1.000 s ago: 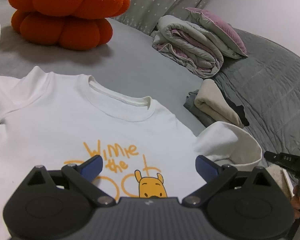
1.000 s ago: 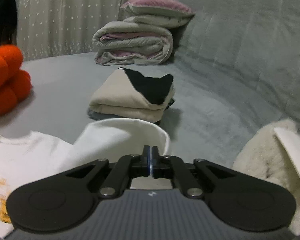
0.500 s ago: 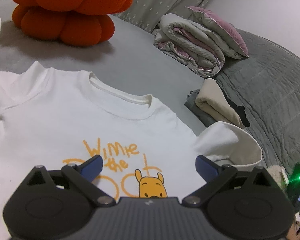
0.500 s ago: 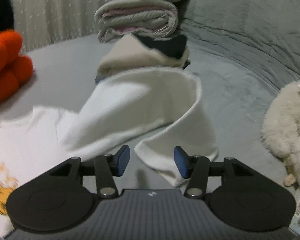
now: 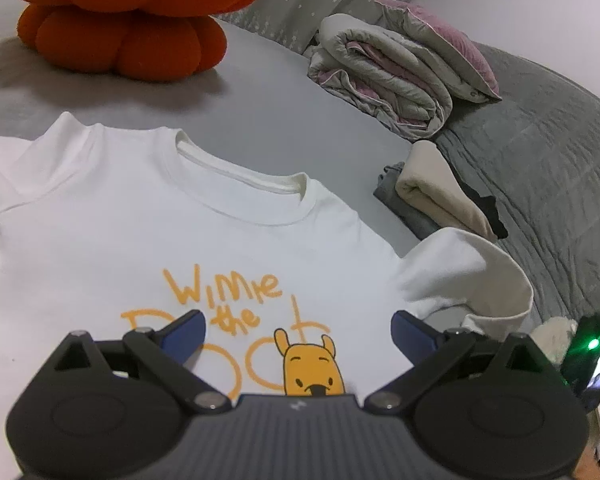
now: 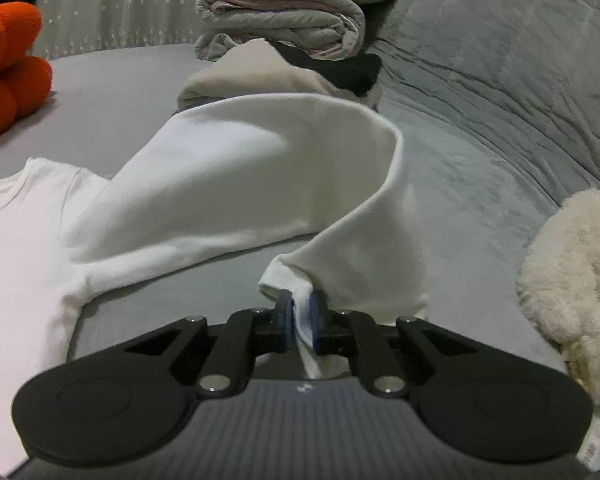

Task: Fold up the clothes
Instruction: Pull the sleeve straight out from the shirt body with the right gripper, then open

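The white sweatshirt [image 5: 228, 240] lies face up and spread on the grey bed [image 5: 268, 120], printed chest toward the cameras; its sleeve [image 6: 260, 168] arches up beside the body, cuff pinched between the closed fingers of the right gripper [image 6: 300, 316]; the left gripper [image 5: 296, 332] hovers over the print with jaws wide apart, holding nothing; folding looks barely begun, since body and far sleeve lie unfolded; beyond the sweatshirt sits a stack of folded clothes [image 5: 440, 196], seemingly finished.
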Demonstrator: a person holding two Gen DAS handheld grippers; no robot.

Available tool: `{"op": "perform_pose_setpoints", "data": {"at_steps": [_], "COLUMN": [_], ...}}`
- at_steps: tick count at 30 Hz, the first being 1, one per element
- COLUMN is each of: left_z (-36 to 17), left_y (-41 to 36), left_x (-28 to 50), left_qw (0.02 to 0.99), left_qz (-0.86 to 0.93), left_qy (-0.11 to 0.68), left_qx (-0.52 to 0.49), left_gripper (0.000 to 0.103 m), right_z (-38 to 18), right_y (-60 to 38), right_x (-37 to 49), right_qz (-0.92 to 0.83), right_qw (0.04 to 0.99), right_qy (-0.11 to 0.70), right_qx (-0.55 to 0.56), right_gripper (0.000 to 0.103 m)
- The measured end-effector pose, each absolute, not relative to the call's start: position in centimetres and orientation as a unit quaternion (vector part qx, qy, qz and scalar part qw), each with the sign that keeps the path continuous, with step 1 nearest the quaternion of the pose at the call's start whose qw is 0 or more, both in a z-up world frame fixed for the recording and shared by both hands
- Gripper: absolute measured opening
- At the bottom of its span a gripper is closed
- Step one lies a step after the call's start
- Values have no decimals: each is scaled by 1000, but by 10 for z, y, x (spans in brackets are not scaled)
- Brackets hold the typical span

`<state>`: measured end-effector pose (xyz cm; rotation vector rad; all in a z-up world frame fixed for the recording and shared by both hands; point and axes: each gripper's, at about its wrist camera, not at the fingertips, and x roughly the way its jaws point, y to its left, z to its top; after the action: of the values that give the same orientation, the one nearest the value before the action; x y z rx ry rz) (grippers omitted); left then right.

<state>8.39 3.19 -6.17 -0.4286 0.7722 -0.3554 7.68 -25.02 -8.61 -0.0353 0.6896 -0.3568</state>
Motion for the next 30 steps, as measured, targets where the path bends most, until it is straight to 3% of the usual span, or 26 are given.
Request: {"op": "perform_pose_setpoints", "data": {"at_steps": [10, 19, 30], "left_z": [-58, -48, -50], "left_y": [24, -6, -15], "left_x": [81, 64, 62], "left_qw": [892, 904, 894], "left_qz": [-197, -262, -302], "left_qy": [363, 322, 315], "left_qx": [-186, -107, -104], "left_gripper": [99, 99, 96], "right_z": [-2, 68, 48], "right_y": [-291, -337, -396], "right_x": [64, 76, 99], "right_qz": [-200, -232, -330], "right_qw": [924, 915, 860], "right_qy": [320, 319, 388], "right_qx": [60, 90, 37], "right_gripper": [8, 8, 8]}}
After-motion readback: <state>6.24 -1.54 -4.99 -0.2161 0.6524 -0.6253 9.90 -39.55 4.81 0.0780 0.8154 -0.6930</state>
